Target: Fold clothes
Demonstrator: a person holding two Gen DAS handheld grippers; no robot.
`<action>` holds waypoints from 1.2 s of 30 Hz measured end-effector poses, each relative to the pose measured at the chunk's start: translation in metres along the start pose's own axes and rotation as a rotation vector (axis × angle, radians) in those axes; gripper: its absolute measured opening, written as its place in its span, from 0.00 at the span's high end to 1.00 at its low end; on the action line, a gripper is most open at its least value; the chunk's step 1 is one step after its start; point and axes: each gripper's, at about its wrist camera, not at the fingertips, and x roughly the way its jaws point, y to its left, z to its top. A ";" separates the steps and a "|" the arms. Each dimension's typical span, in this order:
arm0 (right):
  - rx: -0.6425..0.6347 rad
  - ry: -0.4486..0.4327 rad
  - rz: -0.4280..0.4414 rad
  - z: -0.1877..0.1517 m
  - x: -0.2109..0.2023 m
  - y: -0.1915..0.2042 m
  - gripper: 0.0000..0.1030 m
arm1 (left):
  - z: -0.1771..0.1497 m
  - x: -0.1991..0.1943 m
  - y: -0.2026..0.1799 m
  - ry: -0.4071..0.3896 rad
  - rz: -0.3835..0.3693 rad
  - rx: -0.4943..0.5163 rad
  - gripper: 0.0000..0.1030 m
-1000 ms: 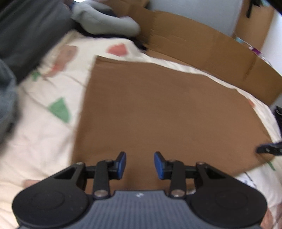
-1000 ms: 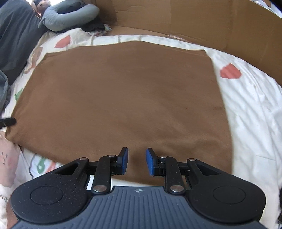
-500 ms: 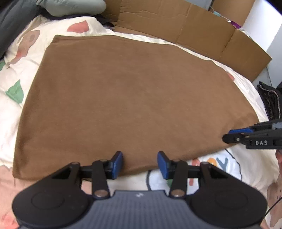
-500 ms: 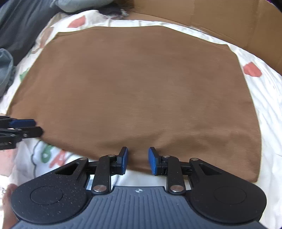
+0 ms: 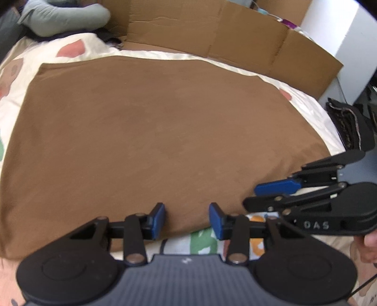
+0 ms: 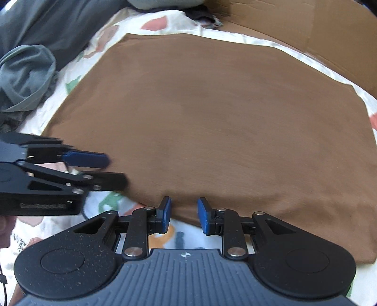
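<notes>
Brown garment flat on patterned bed, two claws at its near hem

Brown cloth is the landmark for every entry below.

Left claw [image 5: 186, 220]: black frame, blue pads. It hovers over the near hem of the brown garment [image 5: 165, 131], one pad over cloth, the other at the hem where the printed sheet shows. Its jaws have just been closing a little, yet a clear gap stands between the pads and no cloth is pinched: released.

Right claw [image 6: 184, 215]: same make. It sits over the same near hem, just beside the left claw on the garment's right half. Pads apart, the hem showing in the gap, nothing pinched: released. Whether either claw touches the cloth cannot be told.

Hand parts: fingers show at the picture edges behind each claw's body.

Bed sheet [image 5: 205, 242]: cream with green, orange and pink shapes. It lies under the garment and shows around all its edges.

Grey-green garment [image 6: 26, 77]: crumpled on the sheet, left of the brown garment. A darker grey cloth [image 6: 59, 23] lies beyond it.

Grey pillow-like roll [image 5: 63, 17]: past the far left corner.

Cardboard sheets [image 5: 235, 35]: standing along the far edge of the bed, behind the garment.

Dark fabric stack [image 5: 344, 127]: off the bed, right of the garment.
</notes>
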 end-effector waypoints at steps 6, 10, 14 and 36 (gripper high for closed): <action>-0.044 -0.013 0.015 0.003 0.004 0.012 0.72 | -0.001 0.007 -0.004 0.007 -0.012 0.040 0.78; -0.043 -0.042 0.027 0.009 0.002 0.014 0.72 | -0.006 0.008 0.002 0.007 -0.023 0.042 0.75; -0.065 -0.038 0.029 0.011 0.005 0.016 0.73 | -0.006 0.007 0.007 0.008 -0.037 0.021 0.78; -0.070 -0.010 0.044 0.006 0.016 0.010 0.74 | -0.026 -0.066 0.114 -0.030 0.224 -0.295 0.77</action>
